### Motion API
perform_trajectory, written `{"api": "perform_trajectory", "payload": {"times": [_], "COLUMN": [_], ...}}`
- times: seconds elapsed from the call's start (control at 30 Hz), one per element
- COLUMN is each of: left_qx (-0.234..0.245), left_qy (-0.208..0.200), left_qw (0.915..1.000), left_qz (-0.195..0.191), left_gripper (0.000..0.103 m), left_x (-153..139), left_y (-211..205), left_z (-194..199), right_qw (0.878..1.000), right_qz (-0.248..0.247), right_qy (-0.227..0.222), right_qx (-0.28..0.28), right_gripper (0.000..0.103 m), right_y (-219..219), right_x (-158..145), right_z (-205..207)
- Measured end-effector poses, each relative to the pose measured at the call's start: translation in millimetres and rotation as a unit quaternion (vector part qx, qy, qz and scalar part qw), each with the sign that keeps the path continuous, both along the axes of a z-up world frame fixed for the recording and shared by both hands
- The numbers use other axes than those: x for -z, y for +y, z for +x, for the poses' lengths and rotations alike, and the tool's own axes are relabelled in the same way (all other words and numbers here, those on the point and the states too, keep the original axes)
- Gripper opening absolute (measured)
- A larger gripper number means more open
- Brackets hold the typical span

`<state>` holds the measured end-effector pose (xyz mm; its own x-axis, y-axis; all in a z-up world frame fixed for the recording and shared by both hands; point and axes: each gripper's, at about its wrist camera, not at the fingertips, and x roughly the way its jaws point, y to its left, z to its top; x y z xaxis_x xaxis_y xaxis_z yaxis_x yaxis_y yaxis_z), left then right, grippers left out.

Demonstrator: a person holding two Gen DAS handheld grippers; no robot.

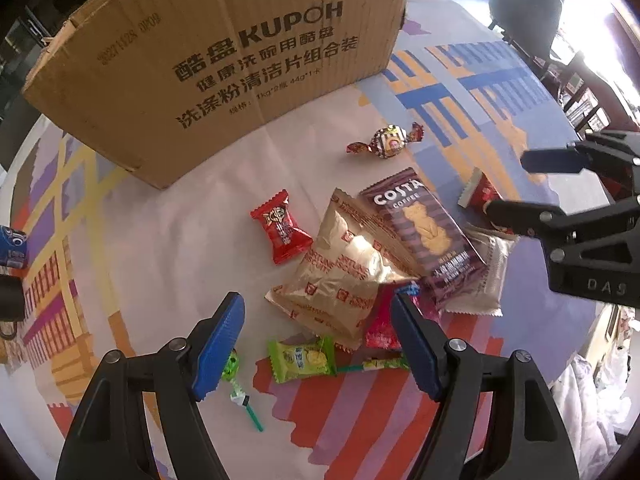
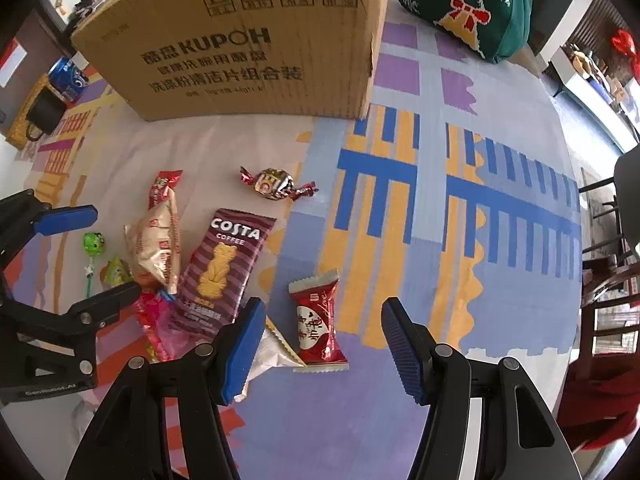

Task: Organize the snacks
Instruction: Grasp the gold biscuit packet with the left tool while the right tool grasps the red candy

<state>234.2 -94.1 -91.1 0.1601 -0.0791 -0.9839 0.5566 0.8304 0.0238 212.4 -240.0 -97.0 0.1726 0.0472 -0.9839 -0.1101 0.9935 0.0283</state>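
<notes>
Cardboard box [image 1: 224, 60] printed "KUPOH" plus Chinese text and four handling icons, stands at the back of the patterned tablecloth [image 2: 440, 240]. Snack pile in front of it: one purple "COSTA COFFEE" biscuit pack [image 1: 424, 232] with a bear cookie, one gold biscuit pouch [image 1: 340, 272] with small red logos, one white pack [image 1: 488, 276] under the Costa, one red square candy [image 1: 281, 232], one red-and-white candy [image 2: 318, 320] with Chinese writing, one twist-wrapped chocolate [image 1: 390, 141], one green pack [image 1: 302, 360], two lollipops, green one [image 1: 234, 364]. Blue can [image 2: 68, 76], lettering partly readable. Left gripper [image 1: 320, 344] spread, above the green pack, nothing between its jaws. Right gripper [image 2: 324, 348] spread, straddling the red-and-white candy, pads apart from it.
</notes>
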Motion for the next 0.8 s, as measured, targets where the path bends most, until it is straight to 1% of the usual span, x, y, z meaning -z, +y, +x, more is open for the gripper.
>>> {"api": "perform_trajectory", "payload": {"times": [0.2, 0.47, 0.53, 0.6, 0.67, 0.8], "left_qx": [-0.018, -0.033, -0.036, -0.040, -0.045, -0.049], "left_qy": [0.006, 0.024, 0.030, 0.036, 0.042, 0.044], "left_qw": [0.9998, 0.9989, 0.9986, 0.9982, 0.9977, 0.9971], "left_qz": [-0.010, -0.024, -0.024, -0.027, -0.028, -0.038], "left_gripper": [0.074, 0.069, 0.065, 0.063, 0.057, 0.052], "left_x": [6, 12, 15, 18, 20, 17], "left_y": [0, -4, -5, -10, -8, -4], "left_z": [10, 21, 23, 25, 26, 25], "right_qw": [1.000, 1.000, 0.999, 0.999, 0.999, 0.999], "right_qz": [0.002, -0.004, -0.004, -0.003, -0.003, 0.003], "right_qy": [0.016, 0.029, 0.034, 0.037, 0.041, 0.047], "right_qx": [0.002, 0.001, 0.001, 0.001, 0.002, 0.000], "right_gripper": [0.061, 0.059, 0.053, 0.050, 0.047, 0.031], "right_y": [-1, 0, 1, 1, 0, -3], "right_x": [12, 23, 25, 29, 33, 40], "right_z": [3, 10, 11, 14, 14, 13]}}
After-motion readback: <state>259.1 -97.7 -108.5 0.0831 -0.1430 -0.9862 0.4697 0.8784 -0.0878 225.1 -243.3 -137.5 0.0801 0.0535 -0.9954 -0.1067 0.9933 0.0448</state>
